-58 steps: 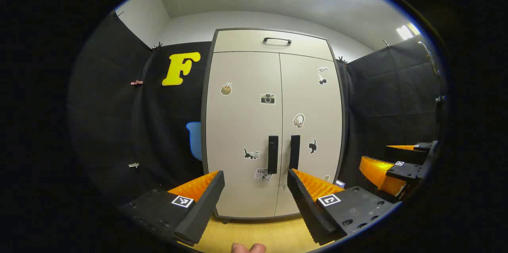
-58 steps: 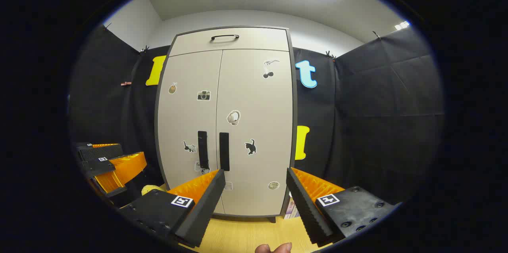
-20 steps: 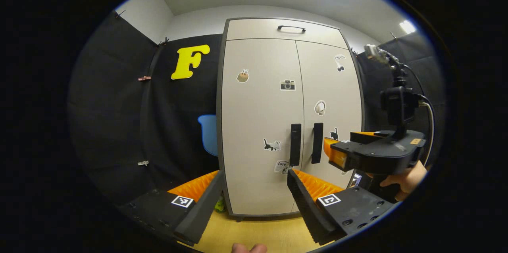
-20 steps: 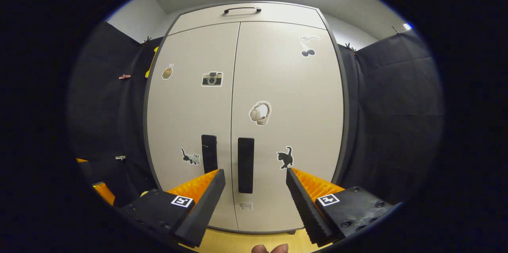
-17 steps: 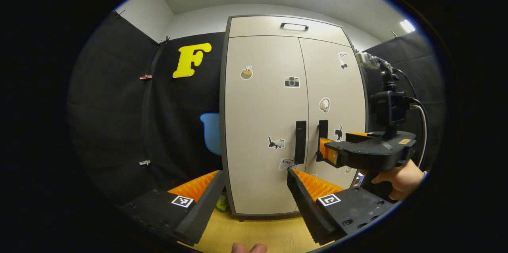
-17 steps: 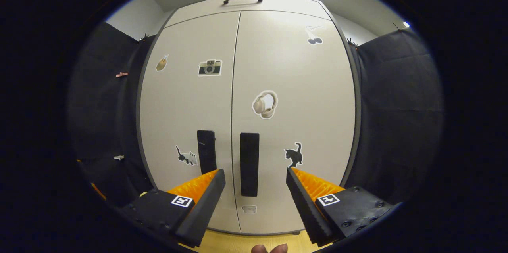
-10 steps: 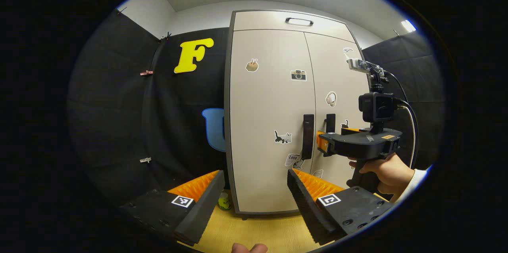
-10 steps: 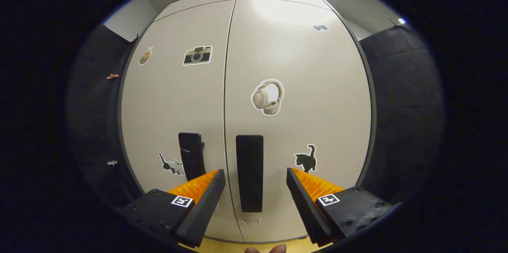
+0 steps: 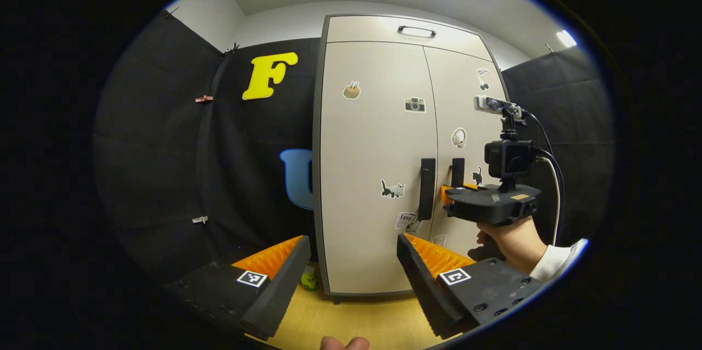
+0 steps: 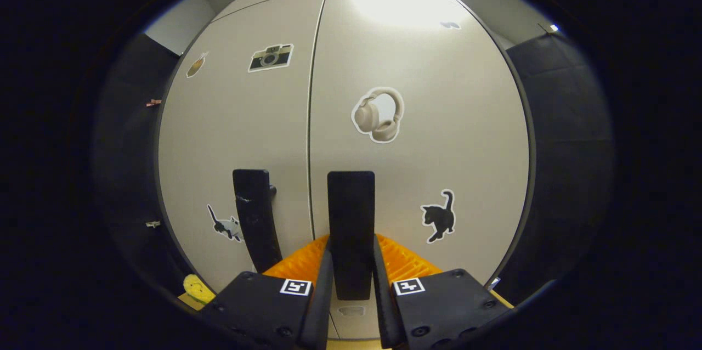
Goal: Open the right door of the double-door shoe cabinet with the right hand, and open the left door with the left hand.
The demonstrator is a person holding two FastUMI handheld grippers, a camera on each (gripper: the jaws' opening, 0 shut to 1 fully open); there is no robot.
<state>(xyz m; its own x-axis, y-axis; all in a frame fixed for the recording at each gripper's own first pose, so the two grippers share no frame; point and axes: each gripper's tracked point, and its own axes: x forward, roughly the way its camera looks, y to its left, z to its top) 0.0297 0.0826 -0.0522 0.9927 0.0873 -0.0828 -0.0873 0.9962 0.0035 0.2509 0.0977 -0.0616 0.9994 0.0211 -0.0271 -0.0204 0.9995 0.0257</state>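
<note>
- We have our right gripper point(image 10: 351, 278) clamped on the right door handle point(image 10: 351, 218), one finger pressed against each side of the black vertical bar, low on its length.
- Seen from the left gripper view, that same gripper point(image 9: 447, 196) sits at the right handle point(image 9: 457, 171), held by a hand point(image 9: 513, 240) in a pale sleeve.
- Our left gripper point(image 9: 351, 278) hangs back from the shoe cabinet point(image 9: 378, 119) with its fingers spread wide apart and nothing between them; the left door handle point(image 9: 427, 188) lies ahead and to its right.
- We judge the first step to be in hand: the right door point(image 10: 422, 136) is gripped but both doors look shut, the seam between them narrow and even.
- Next, we think, comes a pull toward us that swings outward on the right-edge hinge, keeping the clamp square so the bar does not slip.
- After that the left gripper needs to close in on its handle on the left door point(image 9: 373, 163).
- Counts: two doors, two vertical handles, one small handle point(image 9: 417, 30) on the top panel, two grippers.
- Stickers we can count in the left gripper view: seven or so, among them a camera, headphones and two cats.
</note>
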